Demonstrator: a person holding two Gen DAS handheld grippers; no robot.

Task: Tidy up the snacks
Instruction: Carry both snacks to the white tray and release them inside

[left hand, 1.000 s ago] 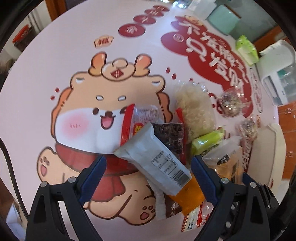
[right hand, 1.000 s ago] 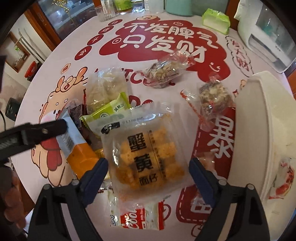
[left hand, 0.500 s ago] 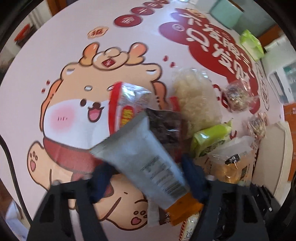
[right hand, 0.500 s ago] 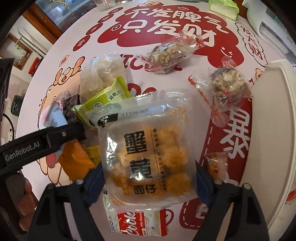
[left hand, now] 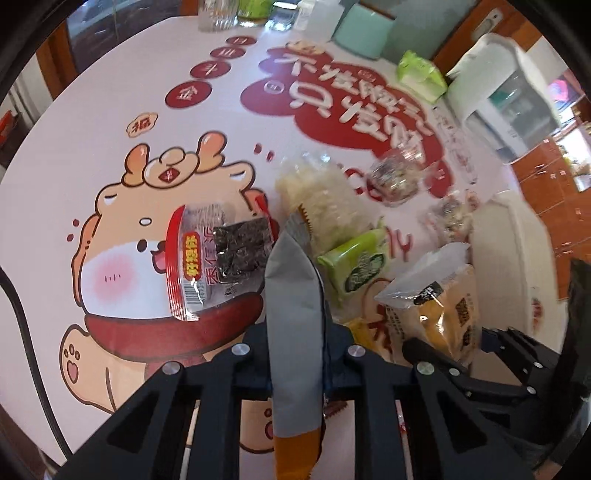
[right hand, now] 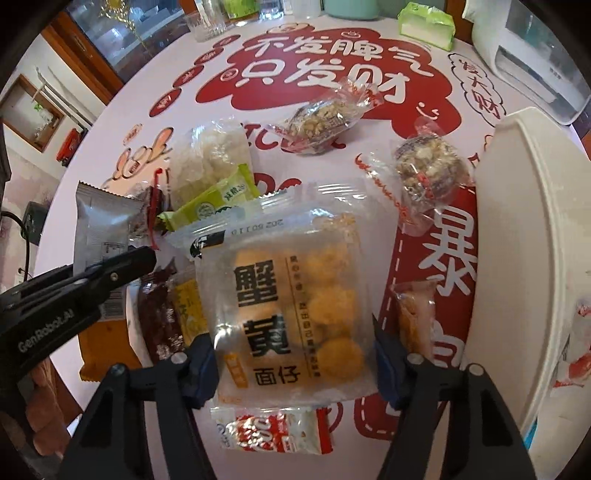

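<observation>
Left gripper [left hand: 297,350] has closed since a second ago: fingers were spread either side of the grey-and-orange snack pack [left hand: 295,332], now they pinch it edge-on and the pack stands tilted up off the pile instead of lying flat. Right wrist view shows the same pack [right hand: 101,236] raised at the left side of the pile, clamped in the left gripper. Right gripper [right hand: 295,363] has moved in too: fingers were wide apart around the clear pack of yellow puffs [right hand: 291,306], now both blue pads [right hand: 201,365] touch the pack's side edges, so it's gripped, still lying flat over the pile. Rest of the snacks sit unchanged on the table [left hand: 74,147]: red-edged clear pack with dark filling [left hand: 218,258] on the cartoon print, pale crispy pack [right hand: 210,158], green pack [right hand: 212,201], two clear-wrapped nut clusters [right hand: 321,123] and [right hand: 424,170] nearer the table's far edge, red-and-white pack [right hand: 273,430] just under the puff pack's near end. White container [right hand: 532,258] is at the table's right edge; only its rim and outer wall show, contents can't be seen. Small orange-and-pink wrapped snack [right hand: 415,317] lies just beside that wall. Green tissue pack [right hand: 428,24] and white appliance [right hand: 532,62] at the far edge.
</observation>
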